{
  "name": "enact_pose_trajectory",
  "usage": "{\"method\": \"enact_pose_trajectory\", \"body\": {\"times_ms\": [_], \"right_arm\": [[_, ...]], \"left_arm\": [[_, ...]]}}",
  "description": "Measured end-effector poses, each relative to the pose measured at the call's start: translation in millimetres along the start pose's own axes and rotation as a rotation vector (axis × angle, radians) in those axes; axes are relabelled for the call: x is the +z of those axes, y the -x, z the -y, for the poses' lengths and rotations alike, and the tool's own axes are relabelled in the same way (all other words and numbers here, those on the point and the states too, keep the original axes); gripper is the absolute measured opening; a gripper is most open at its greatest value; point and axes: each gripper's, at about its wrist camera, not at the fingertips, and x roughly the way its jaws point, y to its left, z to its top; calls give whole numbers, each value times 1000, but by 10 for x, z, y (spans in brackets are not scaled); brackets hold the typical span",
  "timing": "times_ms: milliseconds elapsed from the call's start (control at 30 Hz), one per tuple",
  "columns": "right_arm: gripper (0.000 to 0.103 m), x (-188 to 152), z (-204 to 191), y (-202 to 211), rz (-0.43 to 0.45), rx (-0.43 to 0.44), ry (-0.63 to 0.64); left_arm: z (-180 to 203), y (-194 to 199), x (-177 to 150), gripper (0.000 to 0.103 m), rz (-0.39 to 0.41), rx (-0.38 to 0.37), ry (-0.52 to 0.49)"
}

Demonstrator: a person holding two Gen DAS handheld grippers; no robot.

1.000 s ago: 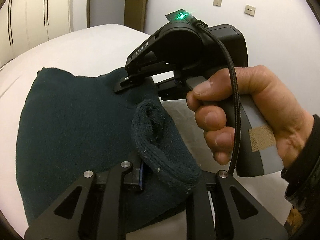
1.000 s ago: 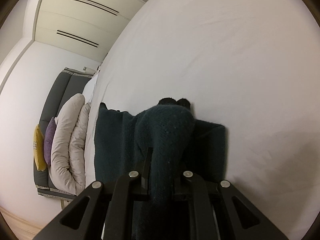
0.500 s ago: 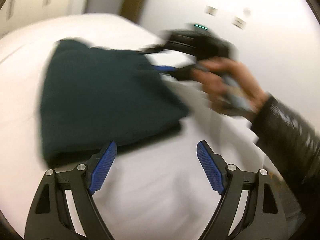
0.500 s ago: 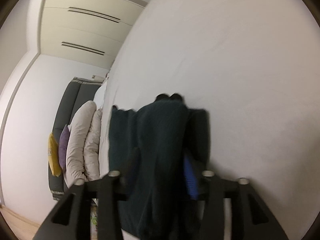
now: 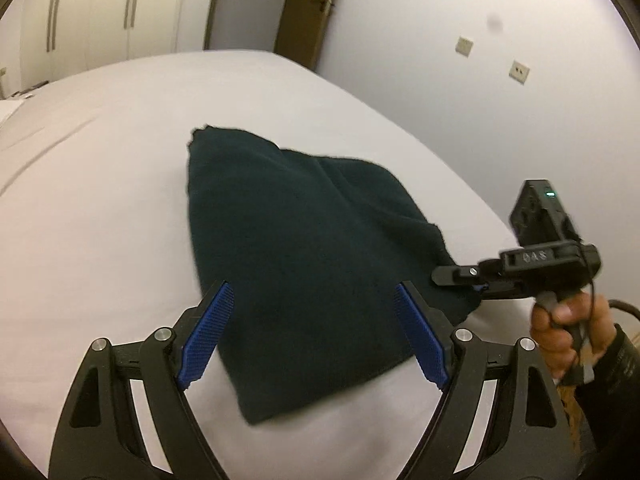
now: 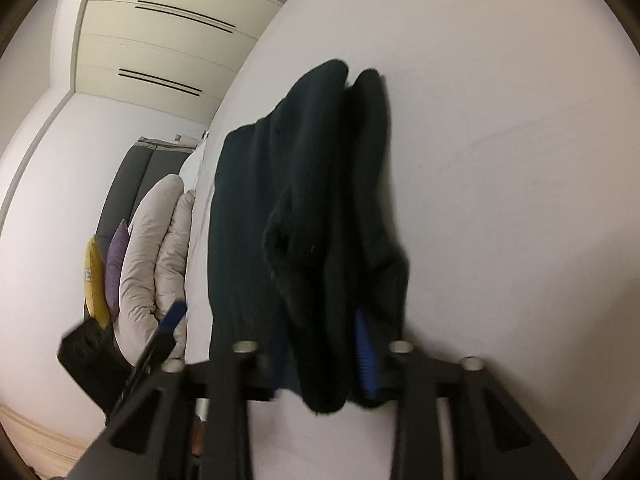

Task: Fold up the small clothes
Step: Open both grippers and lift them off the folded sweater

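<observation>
- The dark green knitted garment lies on the white bed, folded into a rough wedge, with its near corner just in front of our left gripper.
- Our left gripper stands wide open and empty; its blue pads sit either side of the garment's near corner without touching it.
- Our right gripper has just been closing, and a bunched fold of the garment sits between its jaws. We judge it clamped on that fold, though blur hides whether the pad presses firmly.
- In the left view the right gripper meets the garment at its right-hand corner, held by a hand in a dark sleeve.
- We judge the fabric soft, thick and light: it drapes, bunches and holds no shape, so it should sag between grip points.
- The fuzzy knit should not slip from ribbed pads, and nothing about it looks fragile.
- Best holds, in our view, are corners and folded edges, where several layers can be pinched together; a pinch in the middle would lift only the top layer.
- Writing: raised characters on the right gripper's body, too blurred to read with confidence. We see no label or brand on the garment.
</observation>
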Motion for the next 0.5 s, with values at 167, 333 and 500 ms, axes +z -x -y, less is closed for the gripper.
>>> {"method": "enact_pose_trajectory", "body": {"times_ms": [167,333,500], "right_arm": [[13,-131,205,18,38,36,-81],[10,-267,332,-68,69,96,-119],[11,-269,260,-87,74,88,-95]], "left_arm": [[-140,-586,-21,80,-114,24,-5],[-159,-794,-133,80,-143,49,-73],[-247,-887,-142,80,-146,37,-66]]}}
